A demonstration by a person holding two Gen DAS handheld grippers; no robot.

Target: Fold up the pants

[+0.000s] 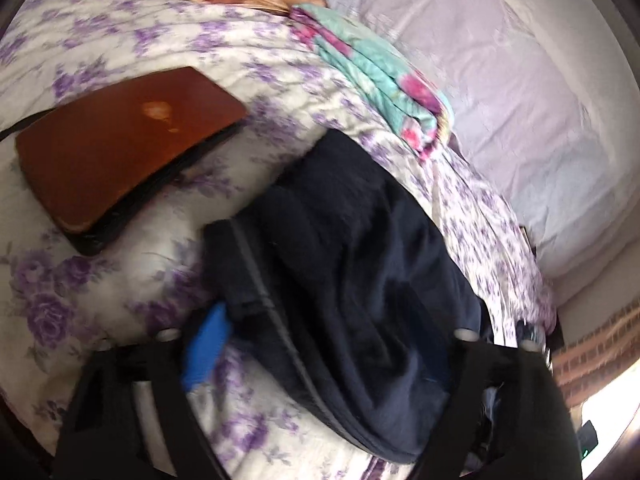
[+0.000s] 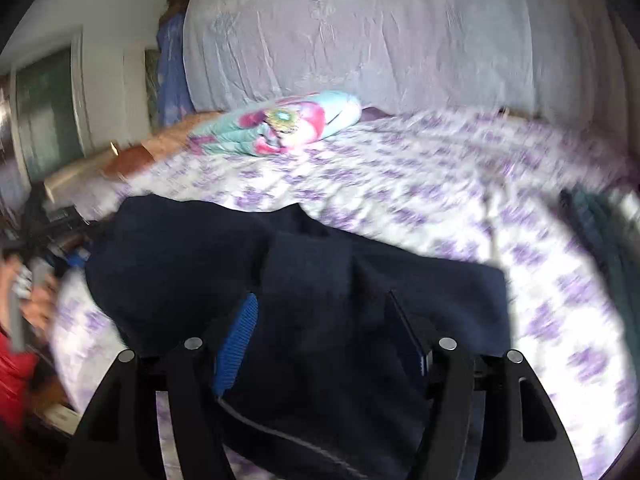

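Note:
Dark navy pants (image 1: 344,264) lie bunched on a white bedspread with purple flowers (image 1: 100,292). In the left wrist view my left gripper (image 1: 332,340) stands open, its blue left pad (image 1: 206,350) beside the pants' edge and the right finger hidden behind dark cloth. In the right wrist view the pants (image 2: 288,264) fill the space between the fingers of my right gripper (image 2: 324,332). Its jaws are wide apart, with the blue pad (image 2: 236,344) on the left and cloth lying between them. The frames are blurred.
A brown laptop (image 1: 124,148) lies on the bed to the left of the pants. A folded turquoise and pink cloth (image 1: 384,76) sits behind them, also seen in the right wrist view (image 2: 288,120). A pale lilac covered headboard or pillow (image 2: 360,36) stands at the back. A person's hand and red sleeve (image 2: 16,320) are at the left.

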